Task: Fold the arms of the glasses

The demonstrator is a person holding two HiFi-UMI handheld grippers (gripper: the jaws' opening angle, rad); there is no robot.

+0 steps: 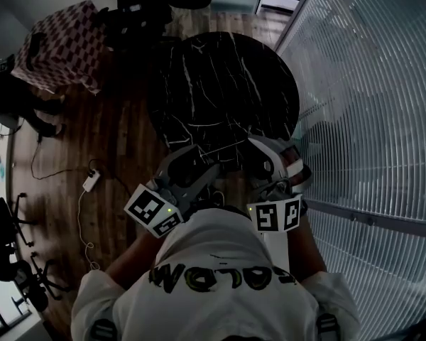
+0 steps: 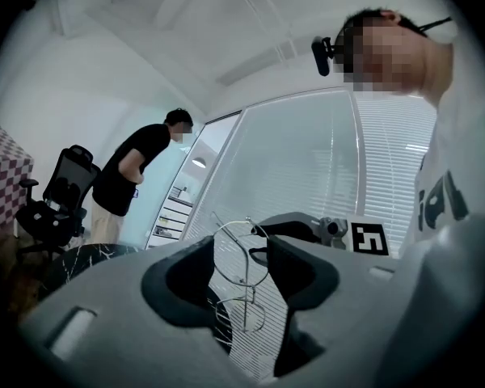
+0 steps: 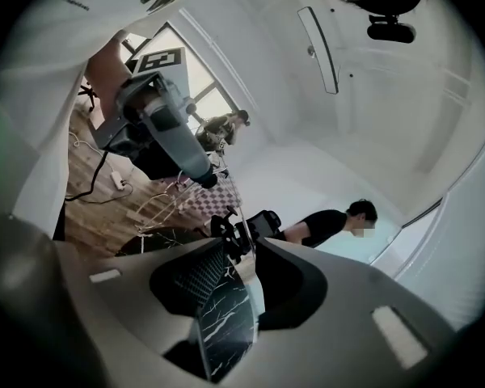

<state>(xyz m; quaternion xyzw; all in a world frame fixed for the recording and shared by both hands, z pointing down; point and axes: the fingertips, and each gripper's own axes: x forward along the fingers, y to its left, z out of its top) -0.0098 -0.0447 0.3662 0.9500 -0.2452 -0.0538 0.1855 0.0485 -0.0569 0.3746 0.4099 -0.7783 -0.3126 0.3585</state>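
1. The glasses point(image 2: 242, 257) are showing as bare thin wire with round rims, clear lenses and a slim metal bridge. They are standing on edge between the jaws of the left gripper point(image 2: 240, 245). Those smooth grey moulded jaws are pressing in on the rims from both sides.
2. The right gripper point(image 3: 236, 239) is meeting the glasses from 3 o'clock. Its jaws, lined with ribbed black pads, are drawn almost together and are nipping a fine wire part of the glasses at their tips.
3. The person is holding both tools in the air, close to a white printed shirt point(image 1: 220, 261). The left marker cube point(image 1: 154, 212) and the right marker cube point(image 1: 275, 215) are facing up with black-and-white squares.
4. The table point(image 1: 227, 84) is lying at 12 o'clock. It is round and glossy, black stone run through with white veins.
5. The floor point(image 1: 106, 141) is showing as brown wooden planks.
   - A white power strip point(image 1: 91, 182) with its cable is lying at 9 o'clock.
   - A red-and-white checked cloth point(image 1: 64, 45) is draping at 10 o'clock.
   - A ribbed glass wall point(image 1: 369, 105) is running along 3 o'clock.
6. Another person in a black top point(image 2: 133, 176) is leaning forward beside a black mesh office chair point(image 2: 61, 192). A white shelf unit point(image 2: 174, 212) is holding things too small to tell.
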